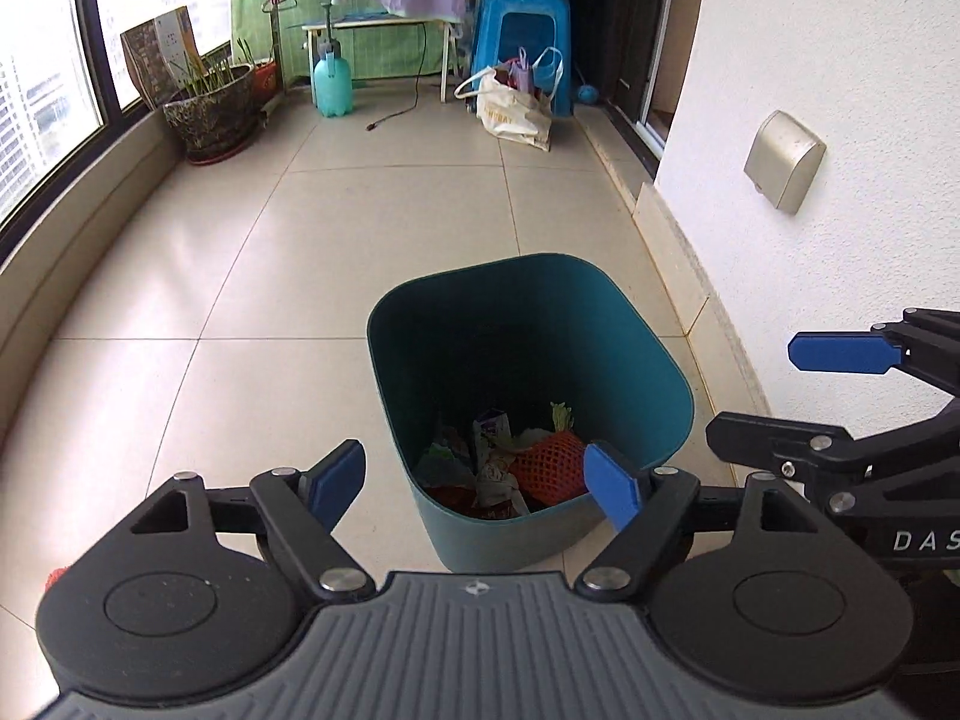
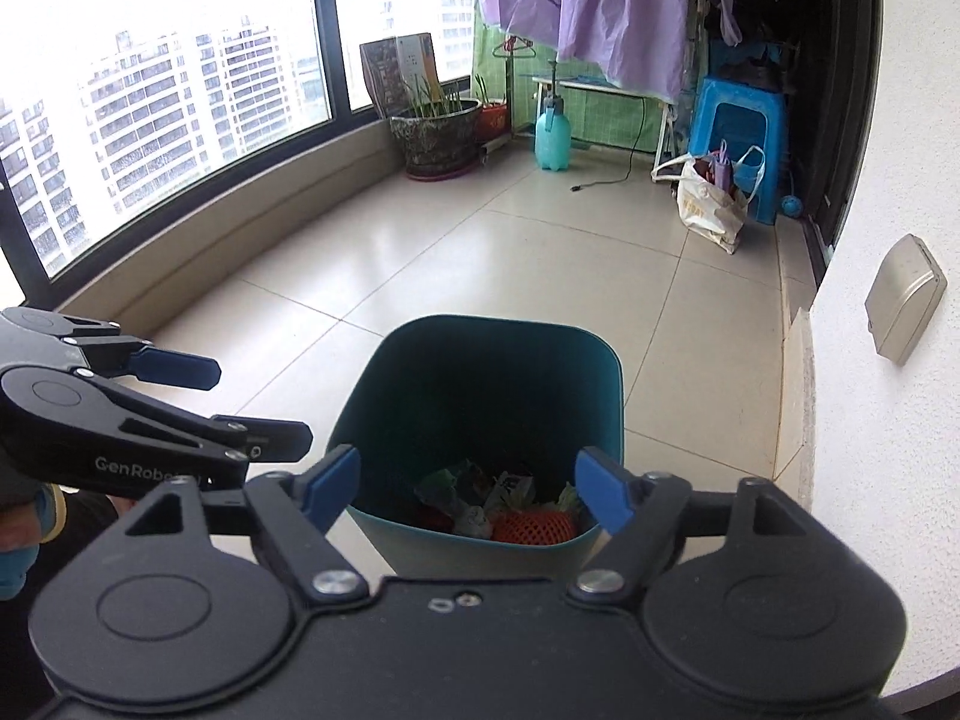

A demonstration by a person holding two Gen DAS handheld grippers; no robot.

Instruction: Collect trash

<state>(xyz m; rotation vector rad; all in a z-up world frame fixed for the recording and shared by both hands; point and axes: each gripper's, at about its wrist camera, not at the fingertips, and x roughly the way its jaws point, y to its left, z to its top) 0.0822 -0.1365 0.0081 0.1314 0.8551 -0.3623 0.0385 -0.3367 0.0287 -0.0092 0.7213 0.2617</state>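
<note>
A teal trash bin [image 1: 624, 324] stands on the tiled floor, seen from above in both wrist views [image 2: 594, 372]. At its bottom lies trash: an orange foam fruit net [image 1: 549, 468] [image 2: 531, 525], crumpled wrappers [image 1: 495, 477] [image 2: 474, 516] and a small carton [image 1: 489, 429]. My left gripper [image 1: 474, 480] hovers over the bin's near rim, open, with nothing between its blue pads. Open and empty too, my right gripper [image 2: 468, 483] hangs above the near rim. Each gripper shows at the side of the other's view, the right one [image 1: 780, 396] and the left one [image 2: 252, 402].
A white wall [image 1: 840, 60] with a metal socket cover [image 1: 783, 162] runs along the right. Windows and a low ledge [image 2: 240, 222] curve on the left. At the far end stand a plant pot [image 1: 210, 114], a teal spray bottle [image 1: 333, 81], a blue stool [image 1: 522, 42] and a tote bag [image 1: 516, 105].
</note>
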